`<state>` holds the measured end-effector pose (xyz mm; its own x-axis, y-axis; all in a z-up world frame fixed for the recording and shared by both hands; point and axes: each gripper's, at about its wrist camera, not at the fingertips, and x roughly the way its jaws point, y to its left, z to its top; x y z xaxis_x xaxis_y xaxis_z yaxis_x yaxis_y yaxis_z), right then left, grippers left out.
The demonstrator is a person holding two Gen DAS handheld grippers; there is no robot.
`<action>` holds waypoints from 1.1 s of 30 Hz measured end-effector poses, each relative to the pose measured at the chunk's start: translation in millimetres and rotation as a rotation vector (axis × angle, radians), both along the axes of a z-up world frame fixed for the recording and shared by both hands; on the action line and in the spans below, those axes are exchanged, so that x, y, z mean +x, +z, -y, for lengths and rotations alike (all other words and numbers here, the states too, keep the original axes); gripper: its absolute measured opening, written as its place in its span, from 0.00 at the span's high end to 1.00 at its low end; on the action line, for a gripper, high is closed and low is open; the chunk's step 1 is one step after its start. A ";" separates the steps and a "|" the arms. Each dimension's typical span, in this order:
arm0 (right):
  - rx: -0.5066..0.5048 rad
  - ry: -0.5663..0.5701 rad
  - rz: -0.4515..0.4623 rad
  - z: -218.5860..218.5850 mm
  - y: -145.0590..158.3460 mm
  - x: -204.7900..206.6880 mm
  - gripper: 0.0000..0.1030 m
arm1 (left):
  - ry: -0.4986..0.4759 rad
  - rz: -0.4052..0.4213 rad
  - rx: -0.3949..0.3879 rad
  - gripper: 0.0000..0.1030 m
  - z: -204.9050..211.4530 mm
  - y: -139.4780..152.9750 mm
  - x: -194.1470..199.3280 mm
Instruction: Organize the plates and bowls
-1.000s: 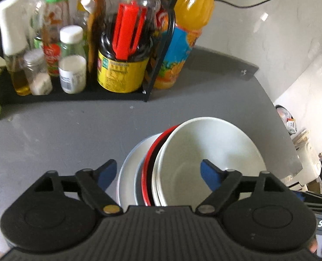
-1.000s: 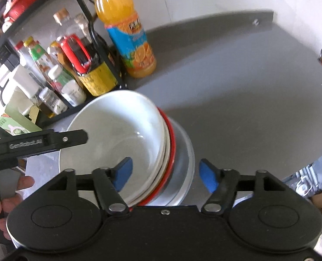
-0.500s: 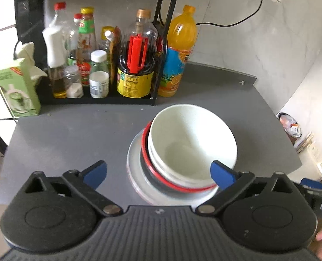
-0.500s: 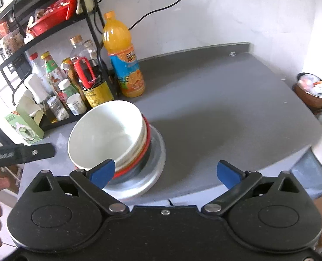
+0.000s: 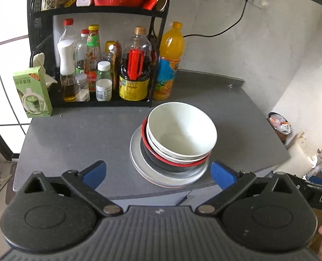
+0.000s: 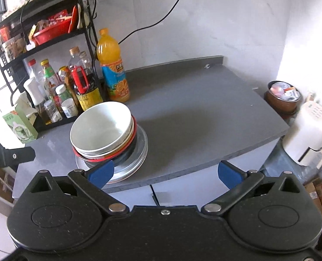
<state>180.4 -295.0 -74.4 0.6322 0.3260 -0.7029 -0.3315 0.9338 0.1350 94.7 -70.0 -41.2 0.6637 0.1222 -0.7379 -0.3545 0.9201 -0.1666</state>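
Scene: a grey table [image 5: 78,134] in a kitchen corner, a black rack [image 5: 158,50] of sauce bottles at its back edge, an orange juice bottle [image 5: 169,63] just beside the rack.
Task's thing: one stack [image 5: 171,150] of dishes near the table's front edge; a white bowl [image 5: 182,130] on top, nested in another white bowl, then a red-rimmed bowl [image 5: 174,163], all on flat grey plates [image 5: 139,163].
Left claw: [image 5: 158,173] released, blue pads spread wide, nothing between them, held off the table's front edge.
Right claw: [image 6: 165,173] released too, wide apart and empty, also off the front edge.
Key relation: the stack lies straight ahead of the left claw and roughly centred between its pads; from the right claw the stack [image 6: 108,137] sits ahead and off to the left, past its left pad. The left claw is the better lined up.
Axis: the stack is round, so no long axis governs a grasp; the top bowls lean slightly off the plates' centre.
Change from a second ago: both claws have drawn back and up from close over the bowl, and their pads have opened wider; the stack has not shifted.
Judgement: stacking looks finished, though whether other dishes wait outside these views cannot be told.
Risk: the plates lie close to the table's front edge.
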 end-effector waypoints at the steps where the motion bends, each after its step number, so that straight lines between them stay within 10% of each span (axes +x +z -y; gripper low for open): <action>1: -0.004 -0.016 0.004 0.4 2.6 -4.1 0.00 | -0.004 0.002 0.001 0.01 -0.3 1.4 -2.0; 33: -0.020 -0.230 0.112 -18.1 48.2 -148.4 0.00 | -0.173 0.067 0.098 0.01 -4.2 38.7 -113.6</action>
